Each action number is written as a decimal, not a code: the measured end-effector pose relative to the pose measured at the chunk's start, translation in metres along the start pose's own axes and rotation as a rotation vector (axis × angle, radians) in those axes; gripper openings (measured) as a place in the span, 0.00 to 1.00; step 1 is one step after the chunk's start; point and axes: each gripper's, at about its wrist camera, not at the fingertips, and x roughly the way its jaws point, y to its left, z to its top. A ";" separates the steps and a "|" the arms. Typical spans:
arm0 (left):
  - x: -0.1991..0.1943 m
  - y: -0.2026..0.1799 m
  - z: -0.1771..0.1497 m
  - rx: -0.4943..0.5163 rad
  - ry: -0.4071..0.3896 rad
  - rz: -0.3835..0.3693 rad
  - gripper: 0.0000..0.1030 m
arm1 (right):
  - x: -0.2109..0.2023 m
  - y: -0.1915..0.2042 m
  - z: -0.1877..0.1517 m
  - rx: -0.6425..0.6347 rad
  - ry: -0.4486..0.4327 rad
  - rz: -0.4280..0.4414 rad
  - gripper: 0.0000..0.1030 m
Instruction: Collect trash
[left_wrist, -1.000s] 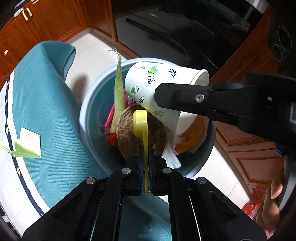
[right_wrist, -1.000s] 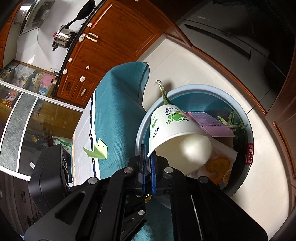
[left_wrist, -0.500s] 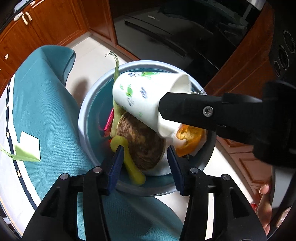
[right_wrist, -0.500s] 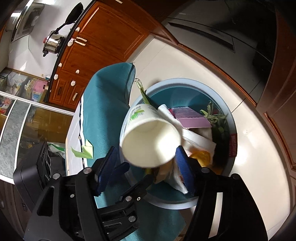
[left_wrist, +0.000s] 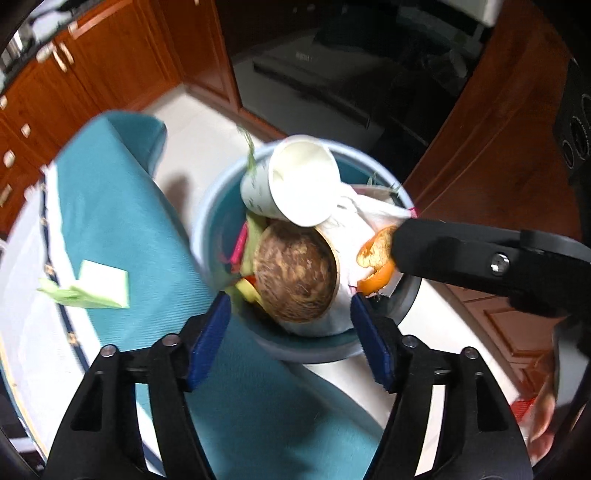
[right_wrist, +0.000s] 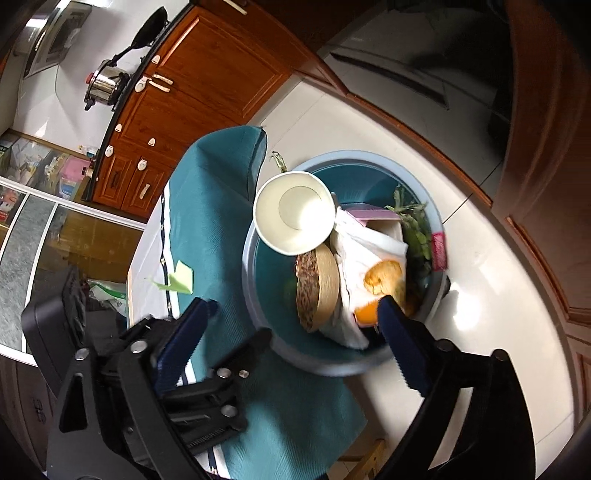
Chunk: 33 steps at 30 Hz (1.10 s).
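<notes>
**Both grippers spread above the filled bin**

Nearest in the left wrist view, the left gripper (left_wrist: 290, 328) is seen with its blue-padded fingers (left_wrist: 207, 341) spread apart; its jaws have just been opening and nothing is pinched between them. The right gripper (right_wrist: 291, 332) is likewise shown with fingers (right_wrist: 400, 345) spread wide, having just been opening, and nothing is gripped.

Just beyond the fingertips, the round blue trash bin (left_wrist: 218, 206) is seen standing on the pale floor (right_wrist: 491, 288) beside the teal-clothed table (left_wrist: 122, 236). Inside it, a brown coconut shell (left_wrist: 295, 280) is lying nearest, with a yellow scoop (left_wrist: 248, 293) partly hidden at its side and orange peel (left_wrist: 376, 258) on white paper (right_wrist: 365, 243). Farther in, the printed paper cup (right_wrist: 293, 214) is resting tilted against the bin's wall, mouth upward. A folded green paper (left_wrist: 92, 288) is left on the table. Wooden cabinets (right_wrist: 207, 77) are seen beyond.
</notes>
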 end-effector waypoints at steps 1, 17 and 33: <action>-0.012 0.000 -0.005 0.022 -0.038 0.028 0.72 | -0.005 0.002 -0.003 -0.004 -0.008 -0.008 0.92; -0.136 0.037 -0.082 0.060 -0.324 0.086 0.96 | -0.101 0.047 -0.105 -0.105 -0.143 -0.346 0.95; -0.116 0.055 -0.112 0.049 -0.249 0.068 0.96 | -0.059 0.086 -0.154 -0.263 -0.128 -0.650 0.95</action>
